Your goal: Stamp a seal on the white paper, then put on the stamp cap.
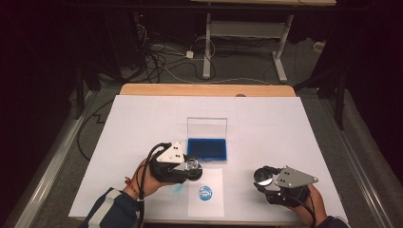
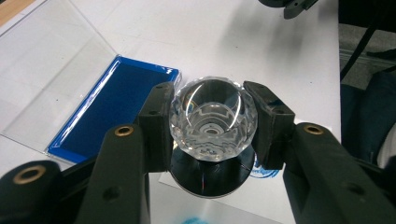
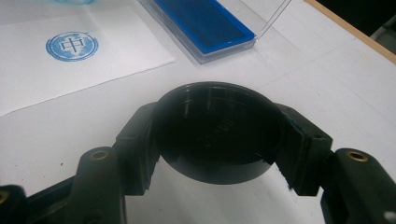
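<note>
Left tongs (image 1: 192,166) sit near the centre of the counter (image 1: 133,123), closed on a faceted clear crystal-like knob with a round black base (image 2: 212,121) — the jaws press on its two sides, black base hanging below them, just above the counter as far as the left gripper view shows. Just beyond it, toward the far side, lies a shallow blue ink pad in a clear plastic case (image 1: 207,149), its transparent lid (image 1: 206,127) standing upright at the far edge. On the near side of the left tongs is a white paper sheet (image 1: 206,205) bearing a round blue stamped mark (image 1: 205,193); a faint blue smudge (image 1: 177,189) shows at the sheet's left edge. Right tongs (image 1: 263,176) are well to the right, near the counter's near edge, closed on a round black cap (image 3: 219,133) — hollow side facing the camera in the right gripper view, jaws on its rim left and right. A white covering lies over the wooden counter.
</note>
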{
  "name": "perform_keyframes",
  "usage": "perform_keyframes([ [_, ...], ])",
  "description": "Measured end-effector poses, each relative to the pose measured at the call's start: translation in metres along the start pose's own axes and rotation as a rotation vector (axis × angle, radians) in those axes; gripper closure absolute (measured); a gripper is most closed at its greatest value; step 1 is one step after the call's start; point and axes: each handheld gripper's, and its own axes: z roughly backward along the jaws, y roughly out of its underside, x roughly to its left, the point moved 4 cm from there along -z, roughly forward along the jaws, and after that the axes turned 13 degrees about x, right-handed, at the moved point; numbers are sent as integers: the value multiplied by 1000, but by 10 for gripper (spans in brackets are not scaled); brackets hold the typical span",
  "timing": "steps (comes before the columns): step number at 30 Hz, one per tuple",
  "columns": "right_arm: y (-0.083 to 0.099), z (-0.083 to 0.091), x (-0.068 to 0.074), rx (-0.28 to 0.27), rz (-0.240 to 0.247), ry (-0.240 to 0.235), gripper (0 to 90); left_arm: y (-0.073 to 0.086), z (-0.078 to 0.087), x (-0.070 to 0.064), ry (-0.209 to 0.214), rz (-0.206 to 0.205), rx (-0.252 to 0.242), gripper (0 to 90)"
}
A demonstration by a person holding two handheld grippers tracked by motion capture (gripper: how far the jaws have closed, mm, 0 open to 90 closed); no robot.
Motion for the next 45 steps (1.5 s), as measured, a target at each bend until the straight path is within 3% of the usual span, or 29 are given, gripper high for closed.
perform_keyframes([
  [23,-8,-8,-1,-1,17,-20,378,17,22,11,-50,52,-31,540],
  [45,-10,-11,0,0,20,-32,378,20,34,12,-64,58,-62,540],
])
